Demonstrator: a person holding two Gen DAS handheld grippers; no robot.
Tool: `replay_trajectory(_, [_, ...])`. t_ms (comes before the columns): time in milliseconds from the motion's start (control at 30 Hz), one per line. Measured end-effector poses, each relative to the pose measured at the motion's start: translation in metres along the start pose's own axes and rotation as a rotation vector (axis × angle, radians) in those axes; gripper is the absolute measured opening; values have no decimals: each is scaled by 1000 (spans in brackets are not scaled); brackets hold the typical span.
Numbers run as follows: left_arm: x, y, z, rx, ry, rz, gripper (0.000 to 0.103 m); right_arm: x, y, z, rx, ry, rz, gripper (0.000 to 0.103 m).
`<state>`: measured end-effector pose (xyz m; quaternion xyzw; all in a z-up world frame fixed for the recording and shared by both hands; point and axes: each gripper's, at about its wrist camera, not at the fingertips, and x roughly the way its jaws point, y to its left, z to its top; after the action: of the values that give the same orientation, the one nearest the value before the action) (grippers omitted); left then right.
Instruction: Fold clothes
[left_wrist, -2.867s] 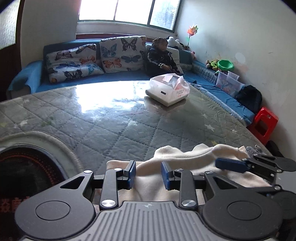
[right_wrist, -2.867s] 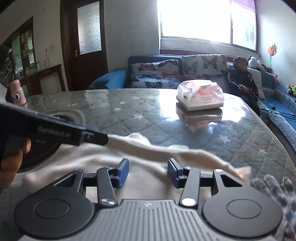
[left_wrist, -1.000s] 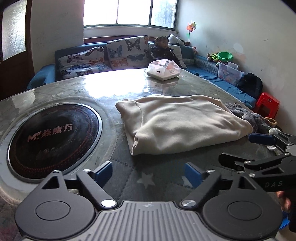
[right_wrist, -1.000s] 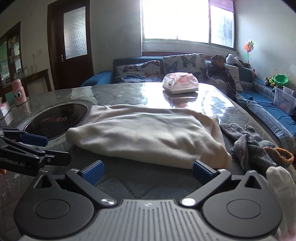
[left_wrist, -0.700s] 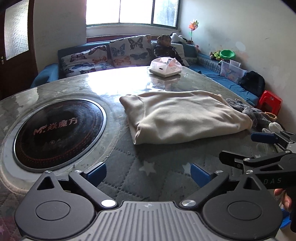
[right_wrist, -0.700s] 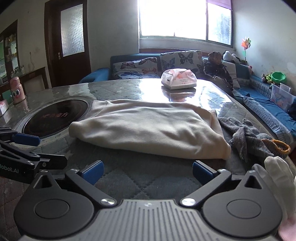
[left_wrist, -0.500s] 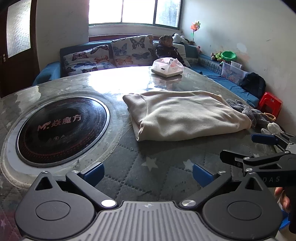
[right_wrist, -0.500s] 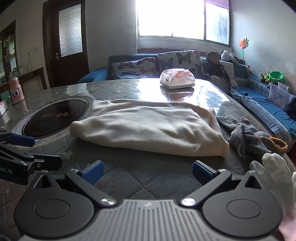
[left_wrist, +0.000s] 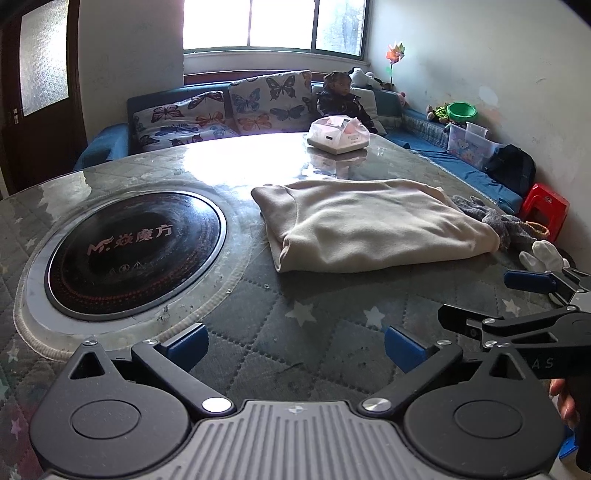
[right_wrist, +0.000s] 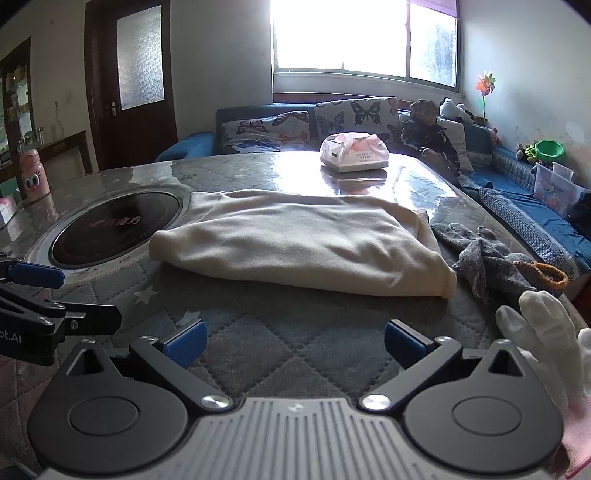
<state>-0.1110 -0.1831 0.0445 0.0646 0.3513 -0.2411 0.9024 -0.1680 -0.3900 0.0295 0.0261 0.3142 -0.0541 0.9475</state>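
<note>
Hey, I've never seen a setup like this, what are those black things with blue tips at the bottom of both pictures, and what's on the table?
A person holds one tool in each hand, each with a camera looking along its two blue-tipped fingers. One picture comes from the left hand-held gripper, the other from the right hand-held gripper. Each also shows at the edge of the other's picture. Both stand open and hold nothing. The left one's jaws have just been opening, with nothing between them. On the table lie a folded cream sweater, a crumpled gray garment, a tissue pack and a built-in round cooktop. A white glove shows at the right.
</note>
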Motion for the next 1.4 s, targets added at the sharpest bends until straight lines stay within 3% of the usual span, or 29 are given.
replay_trajectory(1400, [-16, -18, -9, 37, -4, 50, 103, -22, 5, -10, -14, -11, -19, 103])
